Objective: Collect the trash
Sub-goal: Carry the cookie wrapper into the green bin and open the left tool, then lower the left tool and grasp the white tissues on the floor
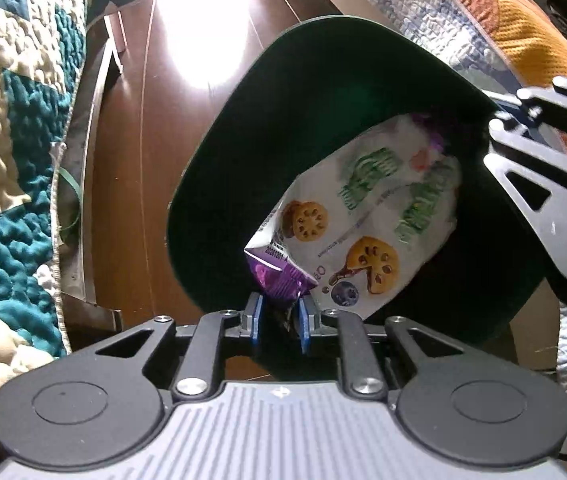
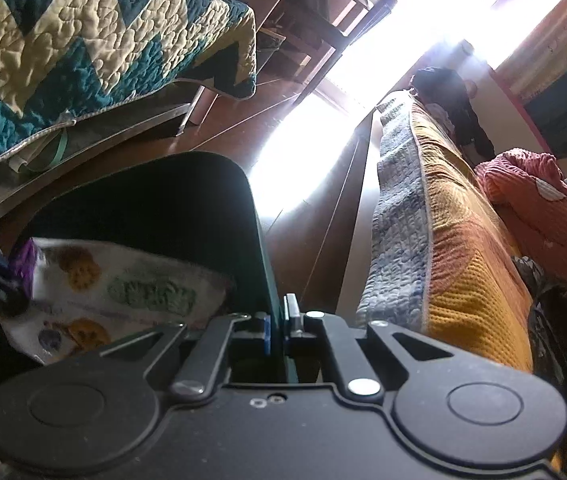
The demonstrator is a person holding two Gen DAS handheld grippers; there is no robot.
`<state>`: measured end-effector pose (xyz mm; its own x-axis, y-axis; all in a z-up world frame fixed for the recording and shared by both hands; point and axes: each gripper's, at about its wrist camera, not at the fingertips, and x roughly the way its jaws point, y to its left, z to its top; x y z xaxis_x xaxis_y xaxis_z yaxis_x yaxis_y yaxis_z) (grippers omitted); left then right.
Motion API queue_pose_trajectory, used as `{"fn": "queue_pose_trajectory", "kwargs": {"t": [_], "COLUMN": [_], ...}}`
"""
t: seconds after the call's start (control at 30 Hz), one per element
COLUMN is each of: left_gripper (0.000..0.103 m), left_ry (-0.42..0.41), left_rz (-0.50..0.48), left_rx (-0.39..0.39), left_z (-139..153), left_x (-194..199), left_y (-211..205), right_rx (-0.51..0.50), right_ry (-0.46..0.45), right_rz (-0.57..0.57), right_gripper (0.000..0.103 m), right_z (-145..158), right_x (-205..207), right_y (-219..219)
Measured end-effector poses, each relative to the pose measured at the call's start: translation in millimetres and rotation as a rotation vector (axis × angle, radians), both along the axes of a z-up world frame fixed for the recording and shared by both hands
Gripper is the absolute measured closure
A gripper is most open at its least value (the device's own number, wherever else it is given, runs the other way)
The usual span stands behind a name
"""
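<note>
A dark green bin (image 1: 219, 168) hangs tilted over the wooden floor. A white snack wrapper (image 1: 367, 216) with cookie pictures and a purple corner lies inside it. My left gripper (image 1: 279, 318) is shut on the wrapper's purple corner at the bin's near rim. My right gripper (image 2: 281, 330) is shut on the bin's wall (image 2: 261, 248) and holds the bin up; it also shows in the left wrist view (image 1: 511, 120) at the bin's right rim. The wrapper (image 2: 123, 280) shows blurred inside the bin in the right wrist view.
A bed with a teal and cream quilt (image 1: 7, 128) stands on the left, its metal frame (image 1: 91, 128) near the floor. A bed with an orange and blue quilt (image 2: 443, 264) stands on the right. Bright glare (image 1: 199, 20) lies on the wooden floor between them.
</note>
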<state>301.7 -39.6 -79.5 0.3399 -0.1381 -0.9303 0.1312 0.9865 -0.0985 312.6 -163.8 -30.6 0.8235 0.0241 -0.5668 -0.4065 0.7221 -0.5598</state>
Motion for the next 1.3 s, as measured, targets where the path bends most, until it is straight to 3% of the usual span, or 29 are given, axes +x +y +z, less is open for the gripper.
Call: {"fn": "queue_pose_trajectory", "kwargs": {"t": [0.13, 0.2, 0.33, 0.5, 0.63, 0.77, 1.0, 1.3], "left_gripper": [0.085, 0.078, 0.045, 0.042, 0.026, 0.024, 0.022, 0.022], "left_ry": [0.002, 0.004, -0.033, -0.094, -0.151, -0.142, -0.05, 0.09], "left_rz": [-0.002, -0.002, -0.027, -0.087, -0.153, -0.196, -0.227, -0.386], "left_rx": [-0.026, -0.044, -0.067, -0.081, -0.082, -0.08, -0.063, 0.012], "left_z": [-1.7, -2.1, 5.4, 27.3, 44.6, 44.7, 8.4, -96.3], "left_x": [-2.4, -3.3, -12.4, -36.0, -67.3, -91.9, -107.1, -119.7], "left_y": [0.8, 2.2, 4.9, 13.7, 23.6, 32.2, 33.6, -18.3], "right_rx": [0.004, 0.005, 0.006, 0.01, 0.013, 0.011, 0.007, 0.007], "right_ry": [0.001, 0.0, -0.002, 0.0, 0.002, 0.003, 0.003, 0.006], "right_rz": [-0.002, -0.004, -0.006, -0.008, -0.008, -0.007, -0.006, -0.009], "right_gripper": [0.097, 0.097, 0.097, 0.097, 0.097, 0.097, 0.097, 0.097], "right_z": [1.0, 1.1, 1.5, 2.0, 2.0, 2.2, 1.8, 1.1], "right_x": [3.3, 4.4, 5.8, 6.0, 6.2, 6.3, 6.5, 8.1], "right_y": [2.7, 3.8, 4.1, 3.4, 3.4, 3.6, 4.5, 2.6]}}
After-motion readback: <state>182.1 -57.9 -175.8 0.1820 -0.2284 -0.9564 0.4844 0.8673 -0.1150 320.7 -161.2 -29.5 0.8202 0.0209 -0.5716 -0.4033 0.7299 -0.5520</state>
